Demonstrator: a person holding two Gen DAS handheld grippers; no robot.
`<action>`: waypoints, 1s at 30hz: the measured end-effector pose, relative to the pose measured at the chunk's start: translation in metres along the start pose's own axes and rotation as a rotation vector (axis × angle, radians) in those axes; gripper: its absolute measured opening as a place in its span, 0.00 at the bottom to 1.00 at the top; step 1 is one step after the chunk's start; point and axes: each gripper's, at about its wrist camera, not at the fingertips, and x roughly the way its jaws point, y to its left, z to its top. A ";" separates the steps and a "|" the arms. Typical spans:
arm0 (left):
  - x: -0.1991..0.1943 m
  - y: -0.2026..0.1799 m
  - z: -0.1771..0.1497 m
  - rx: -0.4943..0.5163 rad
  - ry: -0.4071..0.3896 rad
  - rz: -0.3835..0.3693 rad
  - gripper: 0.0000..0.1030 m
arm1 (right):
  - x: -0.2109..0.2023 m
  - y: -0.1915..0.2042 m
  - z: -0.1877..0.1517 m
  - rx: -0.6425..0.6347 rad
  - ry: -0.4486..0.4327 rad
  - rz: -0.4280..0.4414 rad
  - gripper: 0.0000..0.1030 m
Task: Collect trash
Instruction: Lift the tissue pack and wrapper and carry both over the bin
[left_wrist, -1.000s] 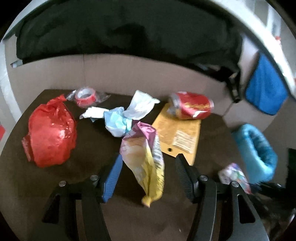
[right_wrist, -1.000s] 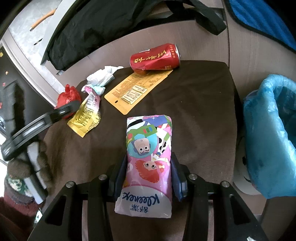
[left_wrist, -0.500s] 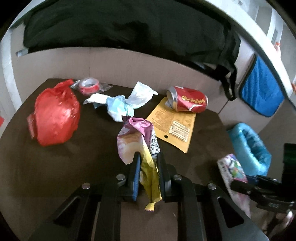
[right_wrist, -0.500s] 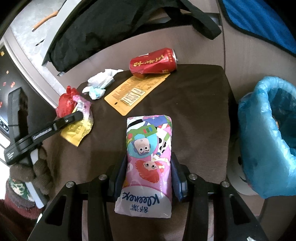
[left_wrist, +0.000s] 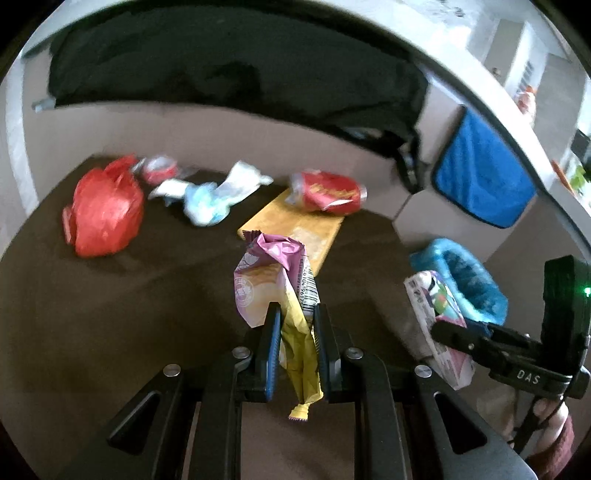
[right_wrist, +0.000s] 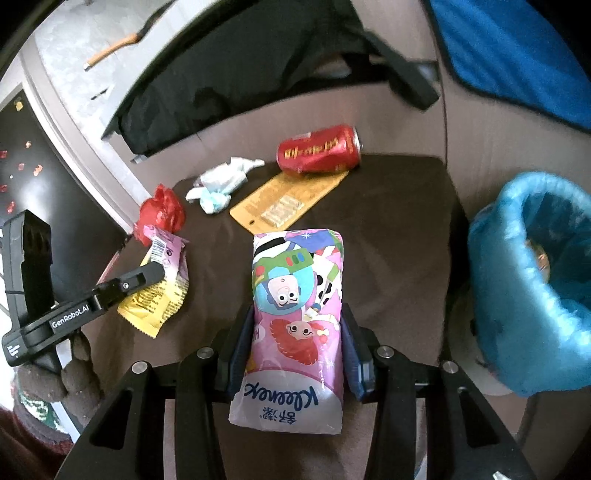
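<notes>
My left gripper is shut on a yellow and pink snack wrapper and holds it above the dark brown table. It also shows in the right wrist view. My right gripper is shut on a pink Kleenex tissue pack, which also shows in the left wrist view. A bin lined with a blue bag stands just off the table's right edge. On the table lie a red can, an orange card, crumpled tissues and a red plastic bag.
A roll of red tape in clear wrap lies at the table's far left corner. A black bag hangs over the cardboard wall behind the table. A blue cloth hangs at the right.
My left gripper closed on the snack wrapper and lifted it off the table, moving right. My right gripper kept its hold on the tissue pack and shifted a little.
</notes>
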 end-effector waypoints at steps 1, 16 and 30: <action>-0.003 -0.008 0.003 0.018 -0.014 -0.007 0.18 | -0.005 0.000 0.001 -0.005 -0.012 -0.003 0.40; -0.008 -0.209 0.070 0.295 -0.261 -0.228 0.18 | -0.160 -0.078 0.050 -0.044 -0.379 -0.226 0.40; 0.087 -0.262 0.044 0.319 -0.177 -0.331 0.18 | -0.178 -0.164 0.036 0.033 -0.451 -0.358 0.40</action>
